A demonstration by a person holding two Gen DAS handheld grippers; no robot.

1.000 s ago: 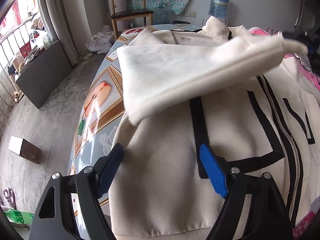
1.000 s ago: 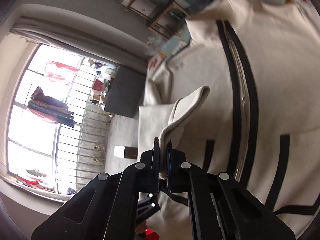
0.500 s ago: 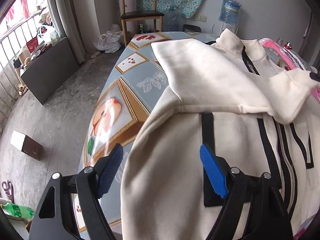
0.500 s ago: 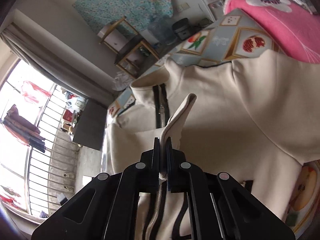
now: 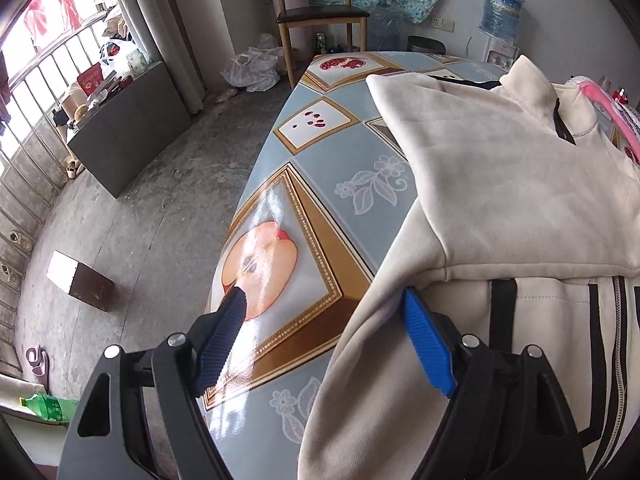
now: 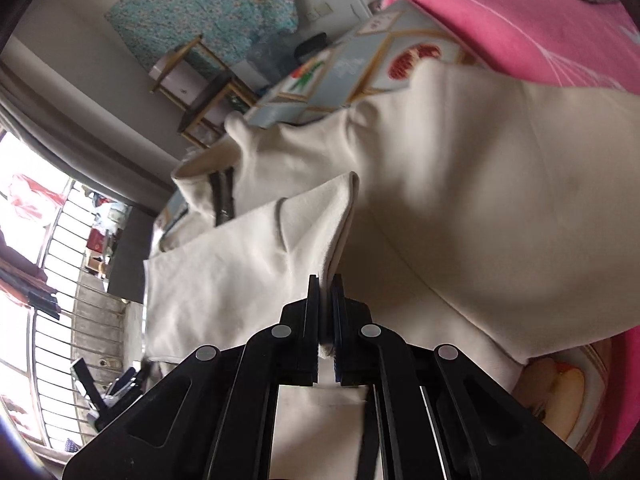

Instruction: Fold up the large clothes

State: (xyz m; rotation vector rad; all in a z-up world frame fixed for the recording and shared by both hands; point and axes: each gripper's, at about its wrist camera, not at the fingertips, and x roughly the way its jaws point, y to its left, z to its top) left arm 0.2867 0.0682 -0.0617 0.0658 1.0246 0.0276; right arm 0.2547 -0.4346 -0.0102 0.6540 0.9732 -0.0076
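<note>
A cream zip jacket [image 5: 500, 208] with black stripes lies on a table with a fruit-patterned cloth [image 5: 320, 208]. One sleeve is folded across its chest. My left gripper [image 5: 324, 316] is open over the jacket's left edge, its right blue pad [image 5: 426, 344] above the fabric and its left pad over bare cloth; nothing sits between them. In the right wrist view my right gripper [image 6: 326, 292] is shut on the cuff of the folded sleeve [image 6: 256, 264], holding it low over the jacket body [image 6: 480, 200].
A pink garment [image 6: 540, 28] lies on the table beyond the jacket. A wooden chair [image 5: 320, 12] and a water bottle [image 5: 500, 4] stand at the far end. On the floor to the left are a small box [image 5: 80, 280] and a grey cabinet [image 5: 128, 120].
The right gripper carried the sleeve cuff across the jacket and down, laying the sleeve over the chest. The left gripper slid left, from over the jacket body to its edge, staying open.
</note>
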